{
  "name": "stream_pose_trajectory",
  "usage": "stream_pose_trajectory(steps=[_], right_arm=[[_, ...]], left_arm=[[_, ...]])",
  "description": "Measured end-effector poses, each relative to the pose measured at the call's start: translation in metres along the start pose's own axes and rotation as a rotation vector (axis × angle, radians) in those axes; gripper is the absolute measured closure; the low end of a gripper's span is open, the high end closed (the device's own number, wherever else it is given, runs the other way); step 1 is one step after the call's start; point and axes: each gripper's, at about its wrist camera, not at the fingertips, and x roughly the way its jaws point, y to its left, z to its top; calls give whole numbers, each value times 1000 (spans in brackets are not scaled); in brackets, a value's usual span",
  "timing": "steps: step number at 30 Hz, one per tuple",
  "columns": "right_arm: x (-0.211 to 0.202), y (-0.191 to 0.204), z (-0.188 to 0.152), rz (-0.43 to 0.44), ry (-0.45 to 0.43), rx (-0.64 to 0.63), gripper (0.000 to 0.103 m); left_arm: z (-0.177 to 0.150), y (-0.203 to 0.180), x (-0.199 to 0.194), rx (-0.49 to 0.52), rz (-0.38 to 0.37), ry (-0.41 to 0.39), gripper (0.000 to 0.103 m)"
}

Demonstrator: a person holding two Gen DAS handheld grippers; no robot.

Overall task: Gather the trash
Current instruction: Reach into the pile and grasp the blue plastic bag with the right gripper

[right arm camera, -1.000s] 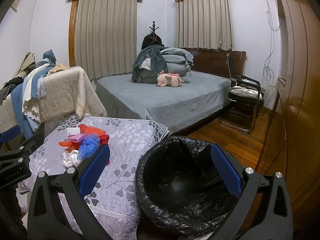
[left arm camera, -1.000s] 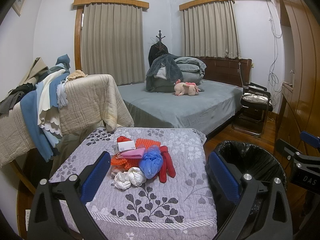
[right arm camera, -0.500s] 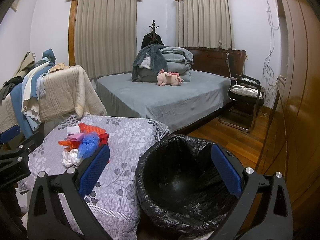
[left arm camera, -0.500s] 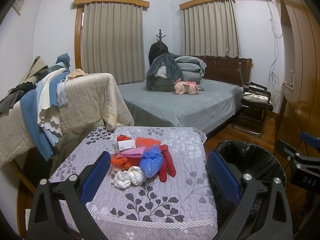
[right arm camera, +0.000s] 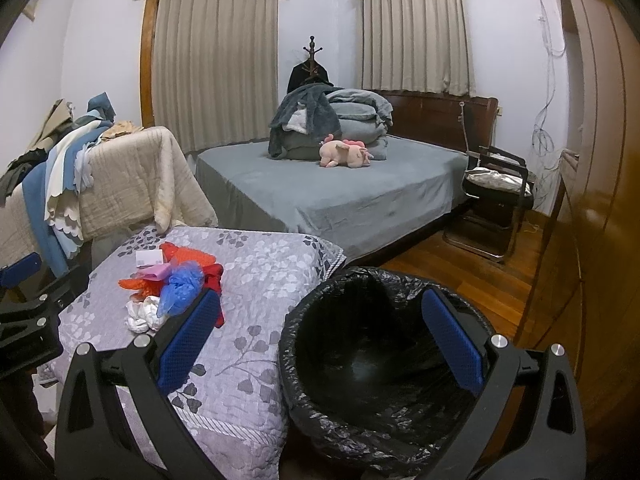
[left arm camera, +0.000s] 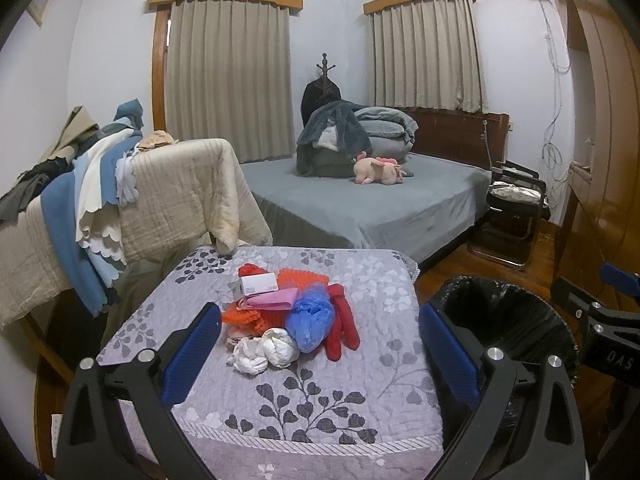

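My left gripper (left arm camera: pixel 320 344), jaws spread and empty, faces the trash heap (left arm camera: pixel 292 312) at 12 o'clock on the grey leaf-print quilt (left arm camera: pixel 320 400); my right gripper (right arm camera: pixel 320 332), likewise spread, hovers over the black-lined bin (right arm camera: pixel 384 364). I should pinch one crumpled white wad (left arm camera: pixel 266 352) squarely.

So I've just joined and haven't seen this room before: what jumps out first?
A bright heap of trash, red, orange, blue and white, sits on the grey floral quilt straight ahead of the open left gripper. Right of the quilt stands a black-lined trash bin, under the open right gripper. Farther back, a pink plush toy lies on the bed.
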Motion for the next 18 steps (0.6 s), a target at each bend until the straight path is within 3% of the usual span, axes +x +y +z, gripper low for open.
stream_pose_trajectory(steps=[11,18], right_arm=[[36,30,7,40,14,-27,5],[80,66,7,92,35,-66,5]], left_arm=[[1,43,26,-53,32,14,6],[-11,81,57,-52,137,42,6]])
